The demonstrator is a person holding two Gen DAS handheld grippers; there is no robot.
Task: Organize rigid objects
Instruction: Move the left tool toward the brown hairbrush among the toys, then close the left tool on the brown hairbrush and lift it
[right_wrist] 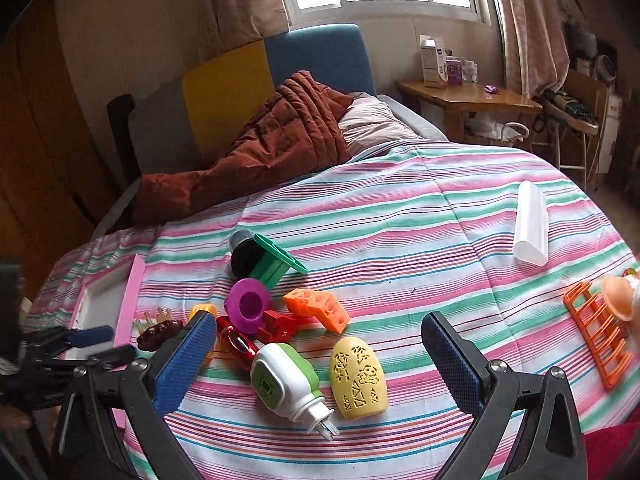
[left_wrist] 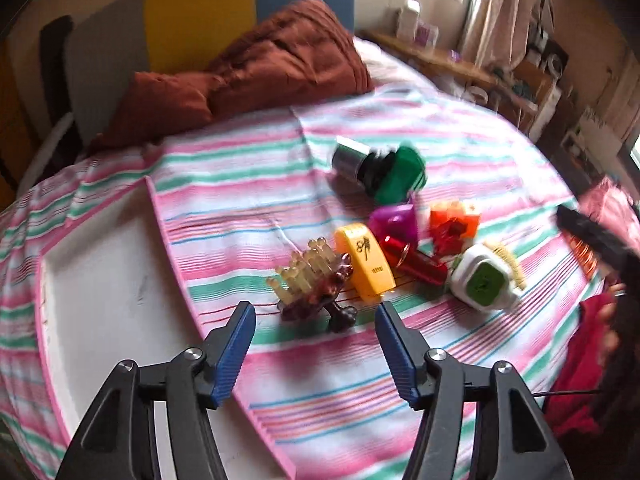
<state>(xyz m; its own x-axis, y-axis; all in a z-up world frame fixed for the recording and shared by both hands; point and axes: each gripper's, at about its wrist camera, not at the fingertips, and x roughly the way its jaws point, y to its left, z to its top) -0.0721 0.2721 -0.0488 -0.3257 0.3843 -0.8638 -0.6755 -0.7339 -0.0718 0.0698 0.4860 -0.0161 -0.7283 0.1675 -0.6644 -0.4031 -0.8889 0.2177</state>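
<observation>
A pile of small plastic objects lies on the striped bedspread. In the left wrist view my left gripper (left_wrist: 316, 312) is open and empty, just in front of a brown bristled comb piece (left_wrist: 316, 284) and a yellow punch (left_wrist: 366, 262), with a red tube (left_wrist: 416, 260), a purple piece (left_wrist: 394, 220), an orange block (left_wrist: 454, 224), a green-and-black holder (left_wrist: 380, 172) and a white-green device (left_wrist: 486, 280) beyond. In the right wrist view my right gripper (right_wrist: 316, 340) is open and empty above the white-green device (right_wrist: 286, 384) and a yellow perforated oval (right_wrist: 358, 376).
A white tray with a pink rim (left_wrist: 100, 280) sits at the left of the pile; it also shows in the right wrist view (right_wrist: 130, 304). An orange rack (right_wrist: 596, 332) and a translucent white case (right_wrist: 530, 224) lie to the right. A rust quilt (right_wrist: 264, 148) lies at the headboard.
</observation>
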